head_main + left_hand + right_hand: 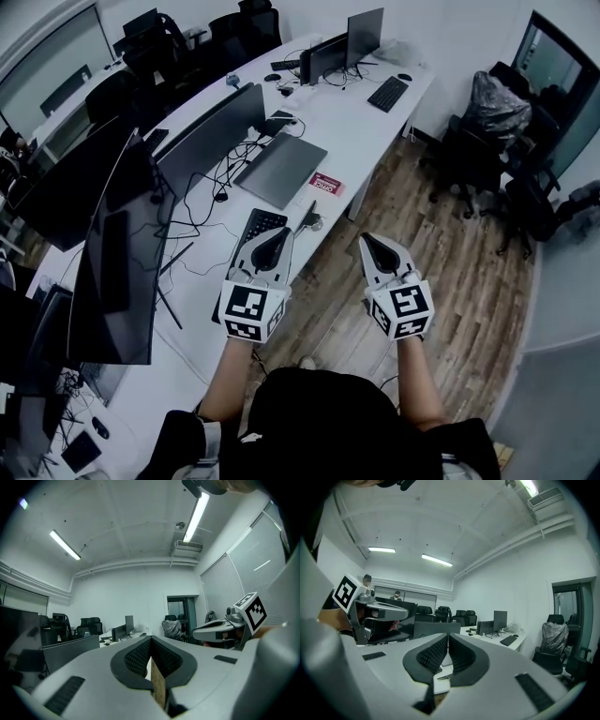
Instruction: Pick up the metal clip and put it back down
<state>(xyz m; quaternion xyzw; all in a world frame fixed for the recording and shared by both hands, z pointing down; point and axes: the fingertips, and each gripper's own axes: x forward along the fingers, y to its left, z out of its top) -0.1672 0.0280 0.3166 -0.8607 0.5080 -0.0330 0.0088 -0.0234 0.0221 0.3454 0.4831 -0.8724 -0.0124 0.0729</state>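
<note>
A small dark and metallic object [310, 222], which looks like the metal clip, lies at the near edge of the white desk [375, 131]. In the right gripper view a sliver of it [443, 678] shows low between the jaws. My left gripper [287, 232] hovers just left of it over the desk edge, shut and empty. My right gripper [365, 237] hangs to its right over the wooden floor, also shut with nothing in it. Both point level towards the desk. The left gripper's tips [151, 638] and the right gripper's tips [448, 634] meet in their own views.
A black keyboard [258, 228] lies under the left gripper. A closed grey laptop [281, 169] and a red card [326, 184] sit further along the desk. Large monitors [122, 262] stand at the left. Office chairs [478, 141] stand on the floor [450, 281] at the right.
</note>
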